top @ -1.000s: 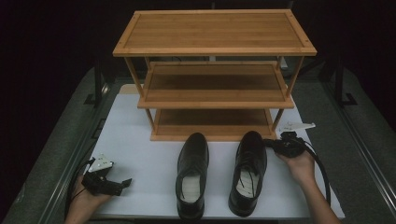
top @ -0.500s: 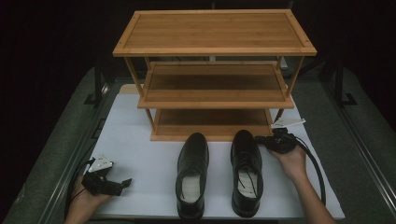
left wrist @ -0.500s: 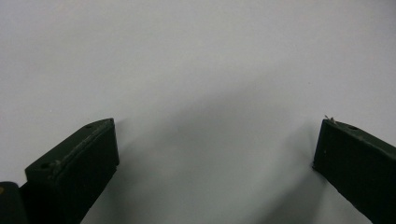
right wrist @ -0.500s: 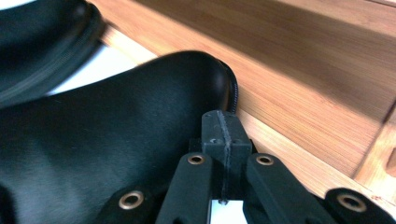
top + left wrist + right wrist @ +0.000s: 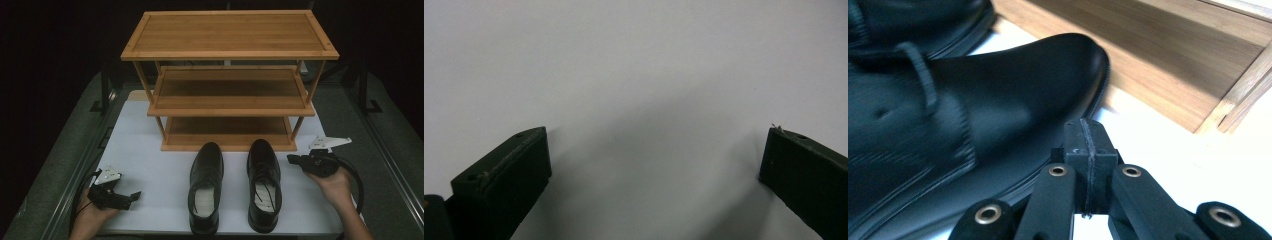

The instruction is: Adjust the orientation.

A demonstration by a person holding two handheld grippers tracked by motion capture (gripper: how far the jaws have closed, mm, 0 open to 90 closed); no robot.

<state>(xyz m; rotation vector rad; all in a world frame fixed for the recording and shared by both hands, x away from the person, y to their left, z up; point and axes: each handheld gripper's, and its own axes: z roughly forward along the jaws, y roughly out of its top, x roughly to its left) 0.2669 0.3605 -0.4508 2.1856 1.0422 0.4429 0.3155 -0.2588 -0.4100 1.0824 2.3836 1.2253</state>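
Two black leather lace-up shoes stand side by side on the white mat (image 5: 145,160), toes toward a bamboo shoe rack (image 5: 230,107): the left shoe (image 5: 205,187) and the right shoe (image 5: 263,184). My right gripper (image 5: 291,159) lies just right of the right shoe's toe, a small gap from it, pointing left. In the right gripper view its jaws are shut (image 5: 1087,145) with nothing between them, beside the right shoe (image 5: 998,100). My left gripper (image 5: 131,198) rests at the mat's near left corner. Its jaws stand open (image 5: 654,165) over bare mat.
The rack has three slatted shelves, and its lowest shelf (image 5: 227,127) sits just beyond the shoe toes. Grey padded borders (image 5: 65,150) with dark rails flank the mat. A cable (image 5: 356,185) loops from the right gripper past the person's wrist.
The right shoe, angled a second ago, was pushed straight and now stands parallel to the left one. The right gripper has since drawn back to the right, off the shoe. The left gripper stayed put.
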